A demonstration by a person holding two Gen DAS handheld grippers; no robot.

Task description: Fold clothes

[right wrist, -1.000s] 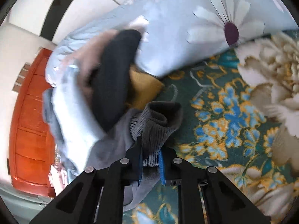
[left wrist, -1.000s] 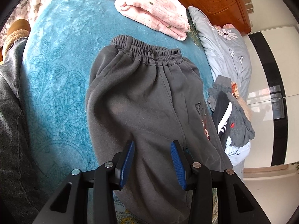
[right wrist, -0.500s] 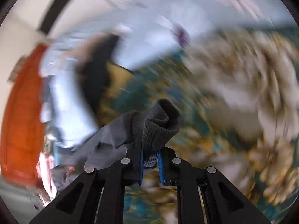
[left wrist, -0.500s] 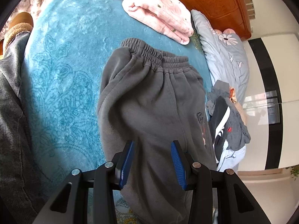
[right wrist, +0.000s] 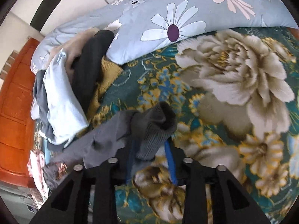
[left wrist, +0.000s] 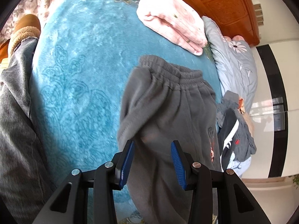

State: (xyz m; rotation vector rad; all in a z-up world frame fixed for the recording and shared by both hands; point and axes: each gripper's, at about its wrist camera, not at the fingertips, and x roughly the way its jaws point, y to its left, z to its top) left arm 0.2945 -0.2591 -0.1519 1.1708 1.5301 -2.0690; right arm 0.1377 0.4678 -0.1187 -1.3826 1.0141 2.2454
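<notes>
Left of the grey trousers (left wrist: 168,112): a person's leg (left wrist: 16,121), then bare blue blanket (left wrist: 78,74). Trousers spread lengthwise on that blanket, waistband at the far end, one side edge rucked up. Over the near part of the trousers, left claw (left wrist: 152,160), wide open, holding nothing; now further back than a second ago, with more blanket showing. Beyond the waistband, a folded pink garment (left wrist: 173,22). Right of the trousers, a loose pile of clothes (left wrist: 235,130) against a flowered quilt (right wrist: 168,15).

At the trousers' far leg end, right claw (right wrist: 150,160) around the ribbed cuff (right wrist: 155,130): clamped tight half a second ago, pads now parted, cuff loose between them above the flowered bedspread (right wrist: 233,93). Probably a release after pulling the leg straight; fits either laying out or a fold just placed.
</notes>
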